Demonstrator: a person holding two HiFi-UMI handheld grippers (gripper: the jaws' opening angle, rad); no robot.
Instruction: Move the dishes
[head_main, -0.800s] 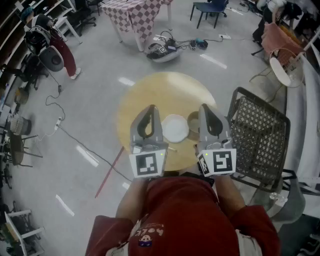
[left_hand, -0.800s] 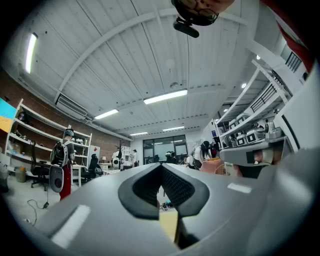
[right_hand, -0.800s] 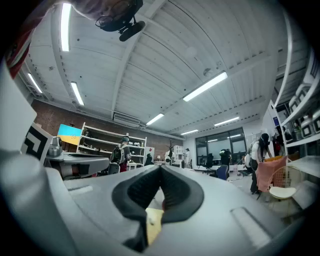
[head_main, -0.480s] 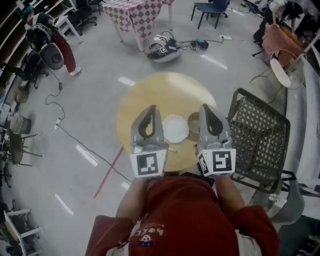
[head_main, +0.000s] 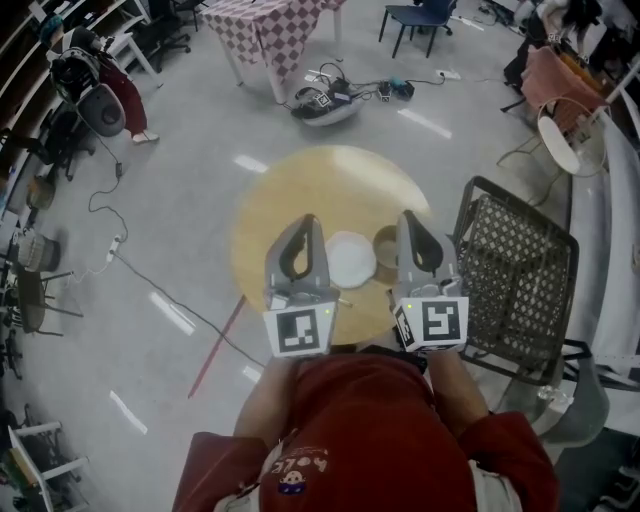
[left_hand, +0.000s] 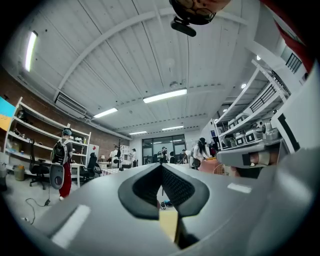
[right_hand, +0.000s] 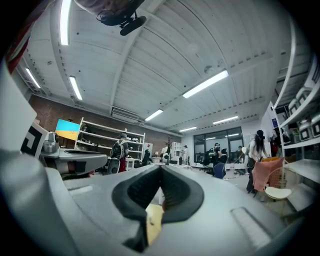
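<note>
Two tongs are shut tight and hold nothing. The left tongs (head_main: 304, 222) and the right tongs (head_main: 409, 216) hang side by side above the round surface (head_main: 330, 180). The white plate (head_main: 350, 258) lies between them. A brown bowl (head_main: 385, 243) sits just beside it, near the right tongs.
</note>
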